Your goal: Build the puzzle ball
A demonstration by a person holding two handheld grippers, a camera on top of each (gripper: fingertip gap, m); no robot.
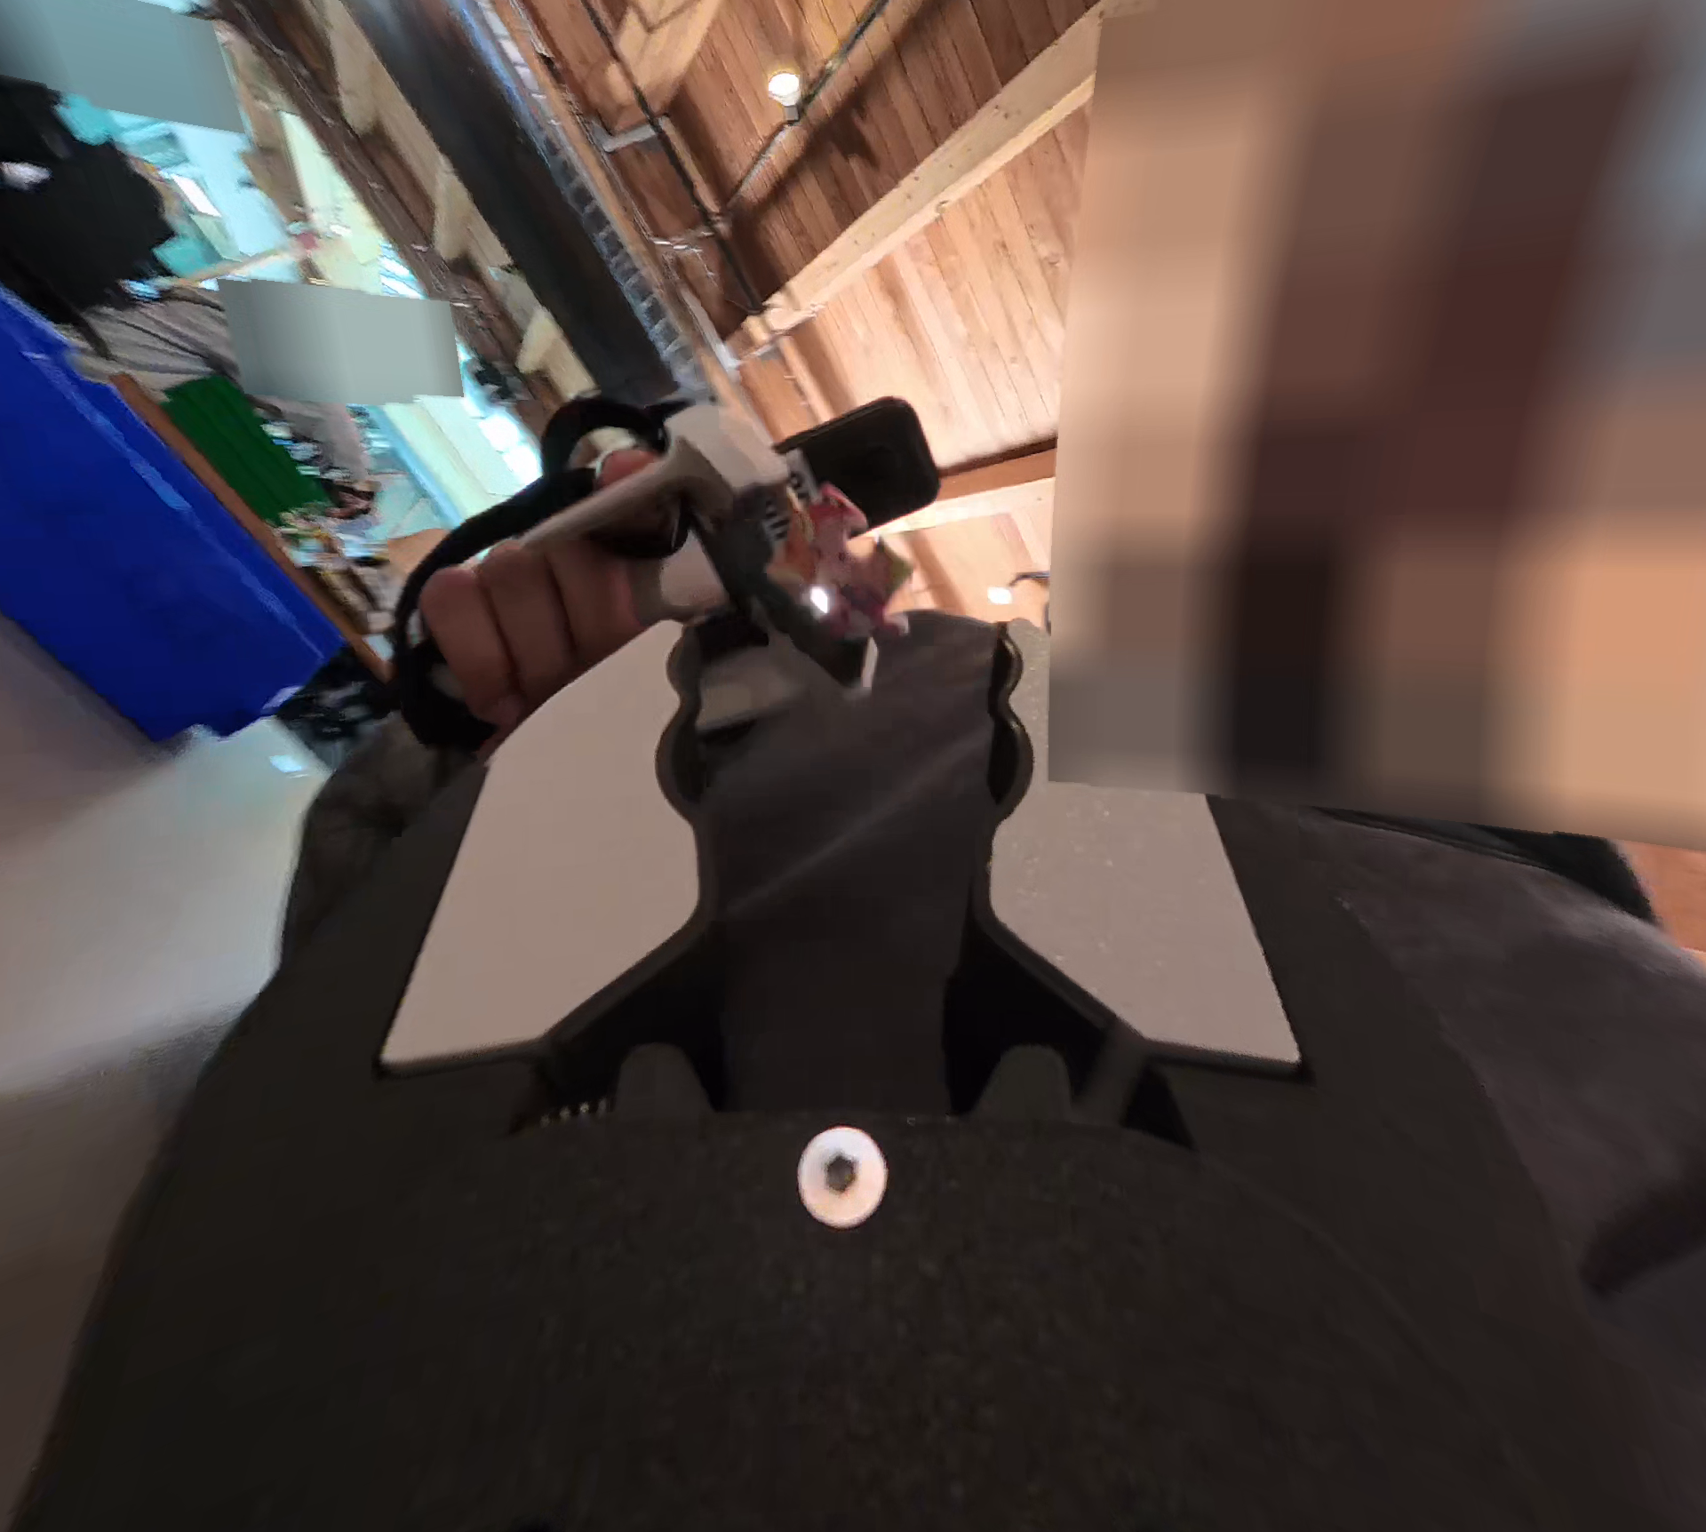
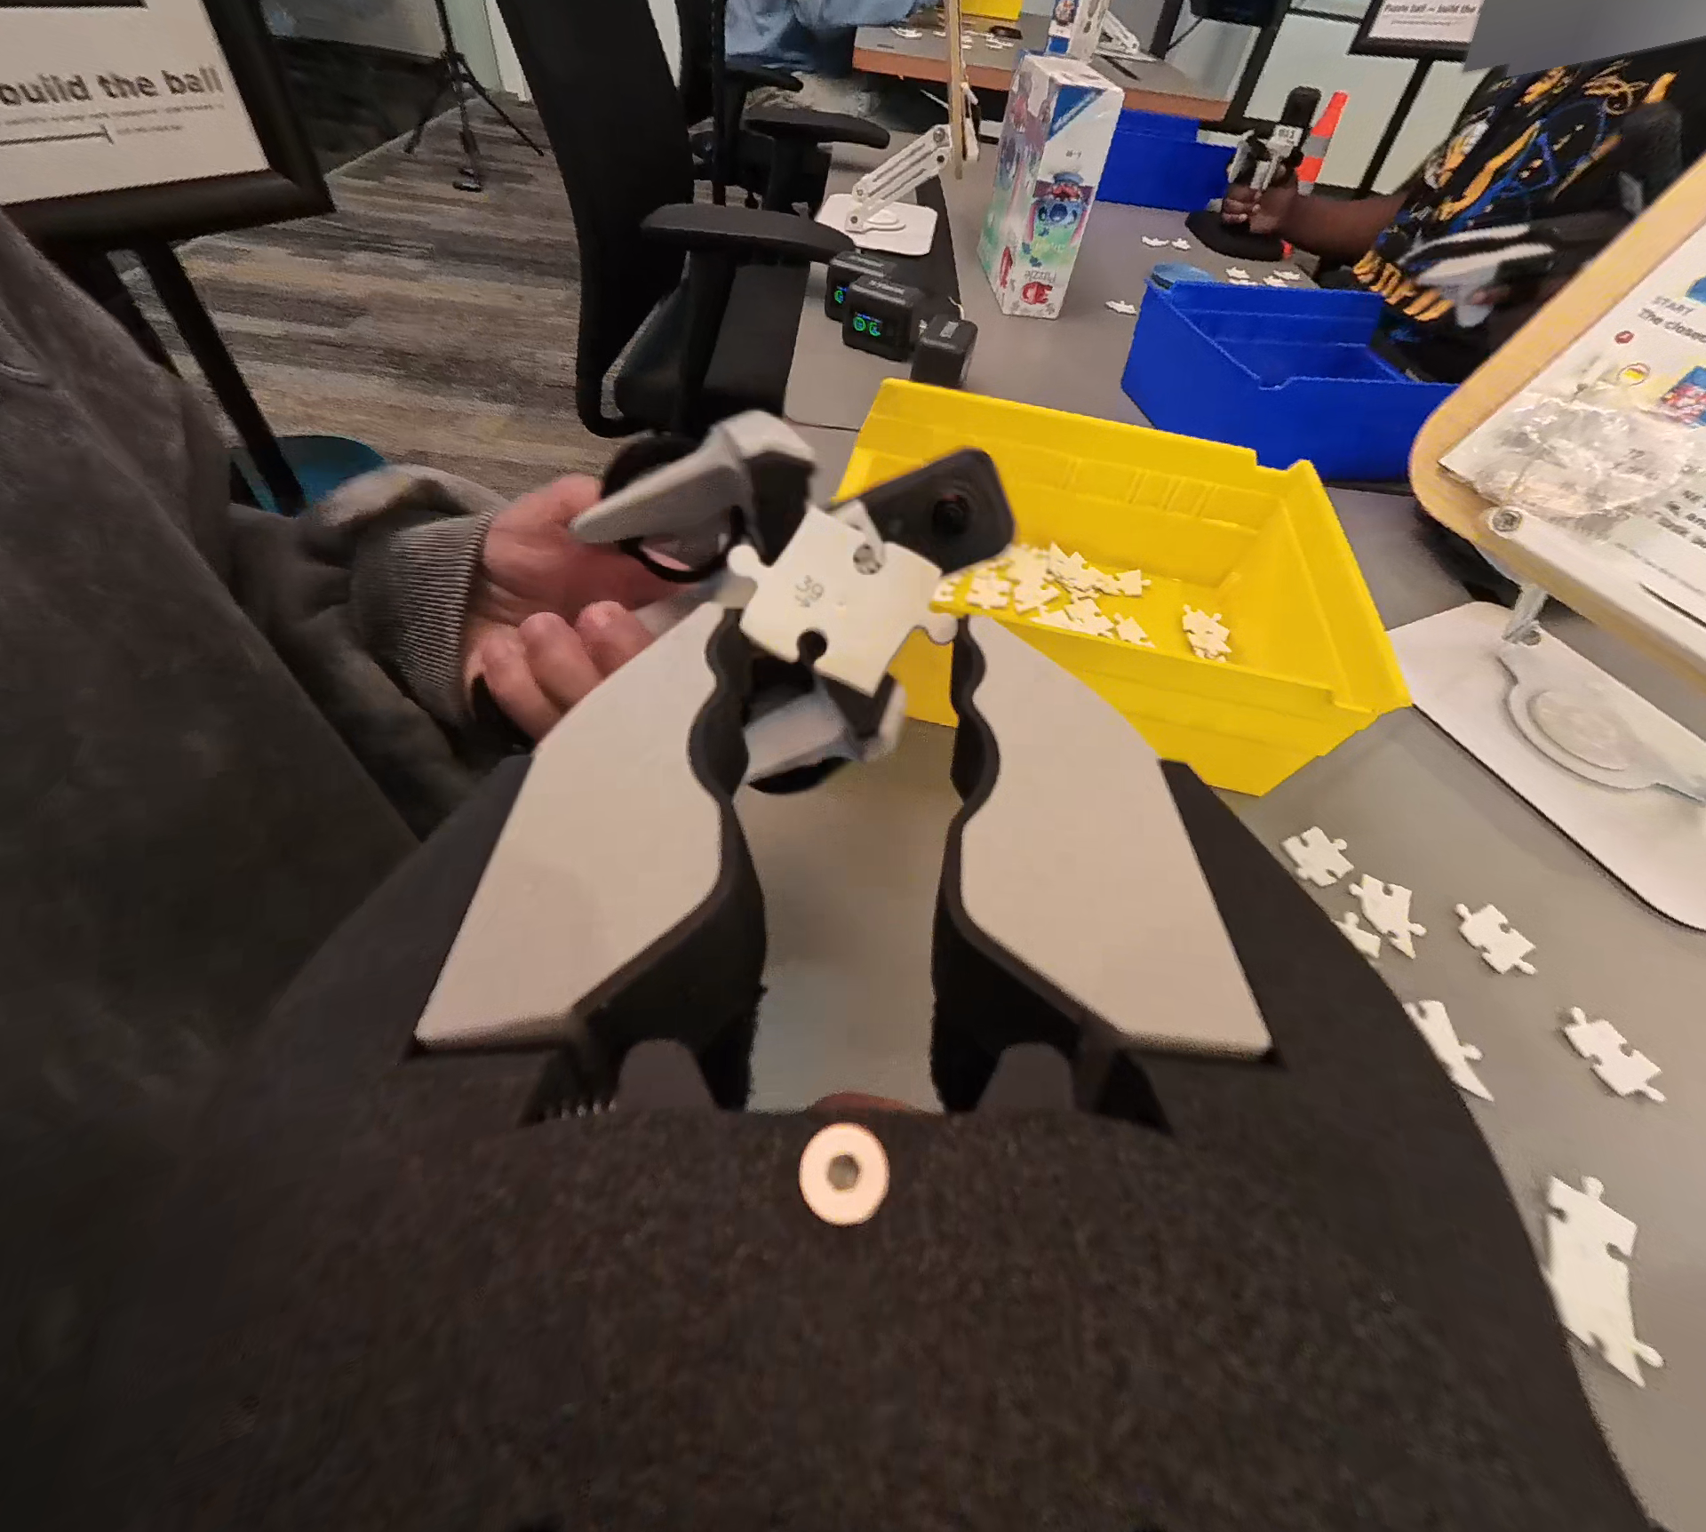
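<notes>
Raised above the grey tabletop (image 2: 923, 888), the left hand-held gripper (image 2: 831, 638) pinches a thin, white, curved plastic puzzle piece (image 2: 835, 597), while the right hand-held gripper (image 2: 845, 712) gapes empty before it; light, stiff and probably slick, the piece seems best gripped by its edges.

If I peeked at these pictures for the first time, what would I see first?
Probably the white puzzle piece held up in the middle of the right wrist view, at the tips of the right gripper, with the left gripper right behind it. Next, the bright yellow bin on the grey table just behind, with loose white pieces inside.
</notes>
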